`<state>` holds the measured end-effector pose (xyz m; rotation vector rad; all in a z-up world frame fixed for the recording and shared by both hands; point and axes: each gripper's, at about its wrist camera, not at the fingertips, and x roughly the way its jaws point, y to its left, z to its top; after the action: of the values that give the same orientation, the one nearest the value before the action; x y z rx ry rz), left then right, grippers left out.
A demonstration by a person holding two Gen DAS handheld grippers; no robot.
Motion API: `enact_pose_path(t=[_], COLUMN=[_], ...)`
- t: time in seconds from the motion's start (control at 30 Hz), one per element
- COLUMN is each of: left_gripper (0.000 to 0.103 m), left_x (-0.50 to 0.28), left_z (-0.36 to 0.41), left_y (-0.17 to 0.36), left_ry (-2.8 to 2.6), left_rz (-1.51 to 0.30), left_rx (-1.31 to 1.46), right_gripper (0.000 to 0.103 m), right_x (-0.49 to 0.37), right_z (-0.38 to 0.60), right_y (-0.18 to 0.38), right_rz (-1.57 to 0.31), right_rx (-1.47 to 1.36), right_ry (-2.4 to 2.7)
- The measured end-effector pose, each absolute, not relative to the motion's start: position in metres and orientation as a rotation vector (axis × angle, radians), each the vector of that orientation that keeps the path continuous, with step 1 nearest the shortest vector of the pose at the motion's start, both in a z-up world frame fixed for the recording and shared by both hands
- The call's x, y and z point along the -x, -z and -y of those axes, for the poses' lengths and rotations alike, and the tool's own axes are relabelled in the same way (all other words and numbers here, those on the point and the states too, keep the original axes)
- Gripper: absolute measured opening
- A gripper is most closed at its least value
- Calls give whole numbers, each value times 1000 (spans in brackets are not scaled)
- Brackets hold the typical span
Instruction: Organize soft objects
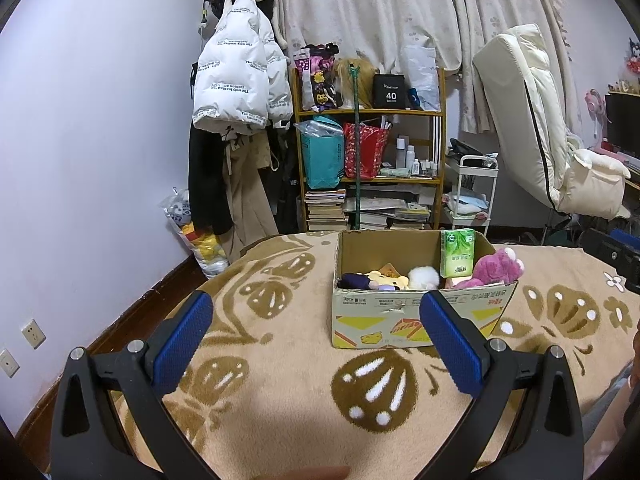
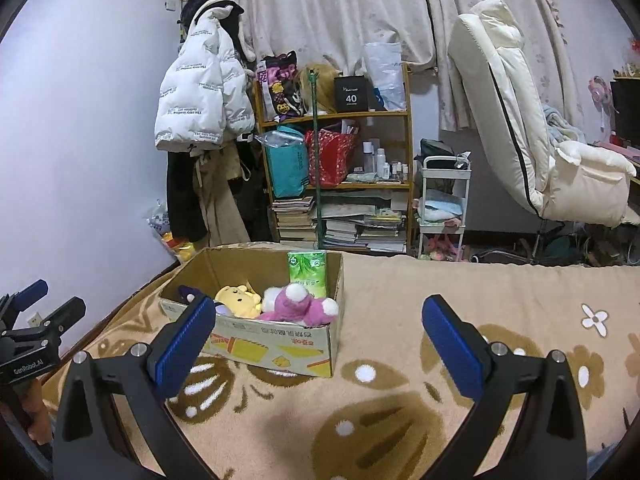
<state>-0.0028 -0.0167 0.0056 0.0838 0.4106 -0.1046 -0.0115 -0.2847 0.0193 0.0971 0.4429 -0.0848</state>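
The jaws of the left gripper (image 1: 316,308) and the right gripper (image 2: 318,312) are spread wide, and nothing is held in either. A cardboard box (image 1: 416,316) is seen on the patterned blanket (image 1: 280,360), toward its far edge. Inside it lie a pink plush (image 2: 296,306), a yellow plush (image 2: 238,300) and an upright green tissue pack (image 2: 307,274).

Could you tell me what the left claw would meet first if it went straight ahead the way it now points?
Probably the front wall of the cardboard box on the blanket; the open left claw holds nothing, though depth is uncertain.
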Motion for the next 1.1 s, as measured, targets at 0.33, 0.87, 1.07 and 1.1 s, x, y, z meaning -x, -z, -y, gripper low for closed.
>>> enact_pose_path(t=[0.33,0.87,1.07,1.1], left_gripper=[102,102,102,102], left_x=[4,5,5,5], left_z=[16,16,16,16], left_y=[-5,-4,-4,-4], left_ry=[113,111,113,113], left_rz=[-406,-397,-398,-398], left_rx=[-90,-86,-85,-85], right_gripper=[103,103,103,103], right_x=[13,16,16,15], right_z=[285,286,286,285], right_y=[-21,-18,-17,-17], right_rz=[-435,-443,-446,-446], right_rx=[-94,-90,-83,-85], right_ry=[90,82,78,79])
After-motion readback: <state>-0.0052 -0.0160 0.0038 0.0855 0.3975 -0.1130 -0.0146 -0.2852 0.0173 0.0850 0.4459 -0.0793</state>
